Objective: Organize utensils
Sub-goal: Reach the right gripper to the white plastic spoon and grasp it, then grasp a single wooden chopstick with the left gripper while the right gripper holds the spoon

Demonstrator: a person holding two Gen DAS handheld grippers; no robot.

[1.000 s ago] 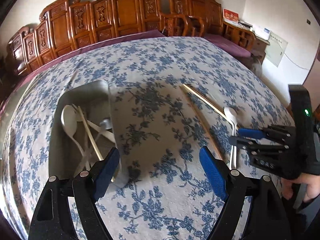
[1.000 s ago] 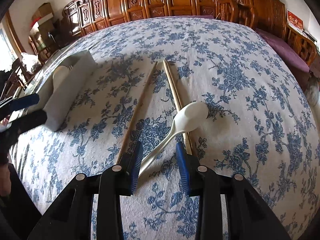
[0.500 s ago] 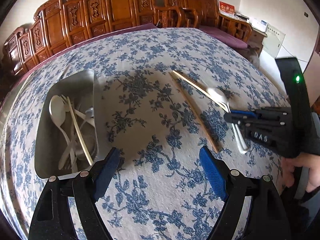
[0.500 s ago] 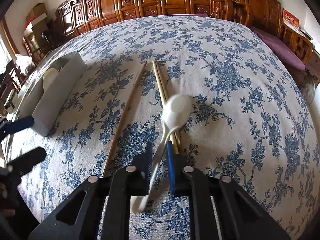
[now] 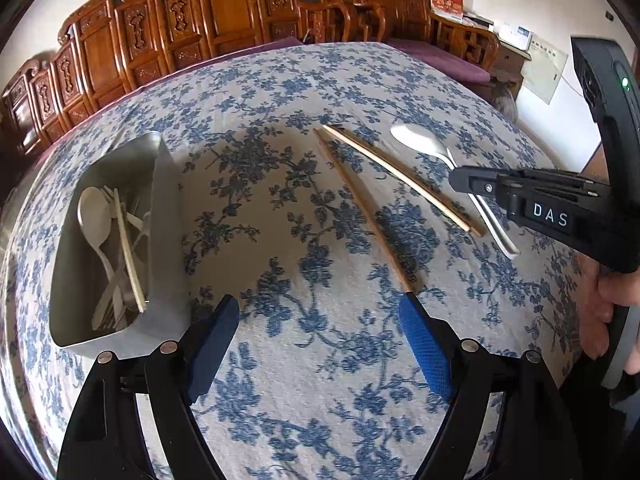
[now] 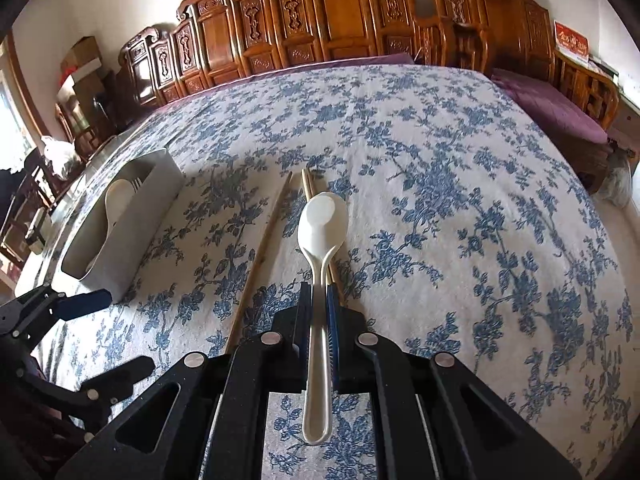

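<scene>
Your right tool [image 6: 318, 292] is clamped on the handle of the white spoon [image 6: 322, 220], gripping it about mid-length. The spoon's long axis runs straight ahead along the tool's own line, bowl forward and clear of the floral cloth on the counter [image 6: 460, 208], handle end poking back between the arms. The metal utensil tray [image 6: 124, 216] you are carrying it to lies ahead and well off to the left of this tool, with its long side roughly parallel to the spoon, so the move looks like a sideways carry with little turning.

Your left tool [image 5: 320, 340] is nearer the tray, which sits just ahead to its left, but its jaws stand wide with nothing between them. Two chopsticks [image 5: 368, 216] lie ahead and right of it.

Against the frames from a second ago: the right jaws then stood apart around the spoon lying on the cloth across a chopstick; now they have closed and the spoon is lifted. The left tool's opening is unchanged.
</scene>
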